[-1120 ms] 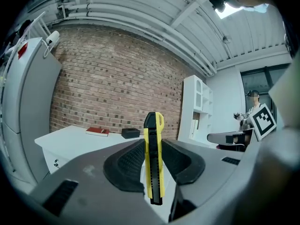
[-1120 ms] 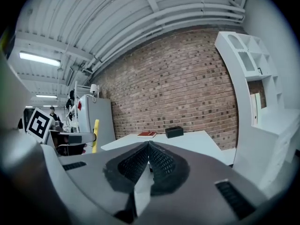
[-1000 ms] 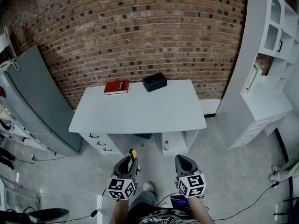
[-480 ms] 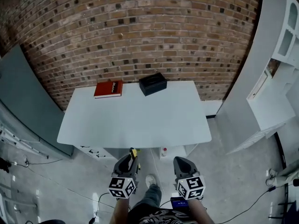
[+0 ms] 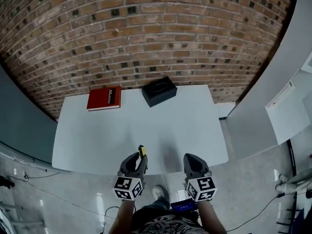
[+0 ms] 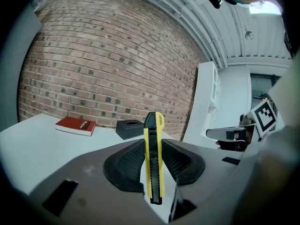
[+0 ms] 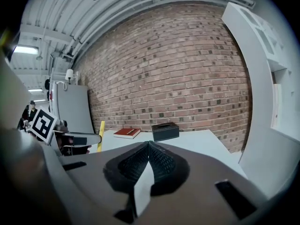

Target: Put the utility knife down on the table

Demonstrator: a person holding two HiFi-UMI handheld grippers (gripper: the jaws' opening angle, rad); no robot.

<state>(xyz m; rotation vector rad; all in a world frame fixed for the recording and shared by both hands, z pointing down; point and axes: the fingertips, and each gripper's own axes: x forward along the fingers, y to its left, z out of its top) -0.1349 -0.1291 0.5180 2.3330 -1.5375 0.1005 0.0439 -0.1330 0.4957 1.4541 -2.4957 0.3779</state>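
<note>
Head view, read from left to right. A red book (image 5: 104, 98) lies flat at about 10 o'clock on the white table (image 5: 87, 140), close to the far edge and the brick wall (image 5: 146, 28). At about 6 o'clock, over the table's near edge, the left gripper (image 5: 138, 160) is clamped on the utility knife (image 5: 142, 151). The left gripper view shows both ribbed pads pressed against the yellow-and-black handle, one on each side. The knife runs along the jaws, and its end sticks out past the fingertips toward 12 o'clock. The knife is thus held in the gripper, not lying on the table. A black box (image 5: 159, 91) with an opening in its top stands at about 12 o'clock on the table, just to the right of the book but apart from it. The right gripper (image 5: 191, 161) is at about 5 o'clock, beside the left one and level with it, also at the table's near edge. In the right gripper view its two pads meet along their length with nothing between them. A white shelving unit (image 5: 287, 106) stands to the right of the table, at about 3 o'clock. Each gripper carries its marker cube on the end nearest the person.
</note>
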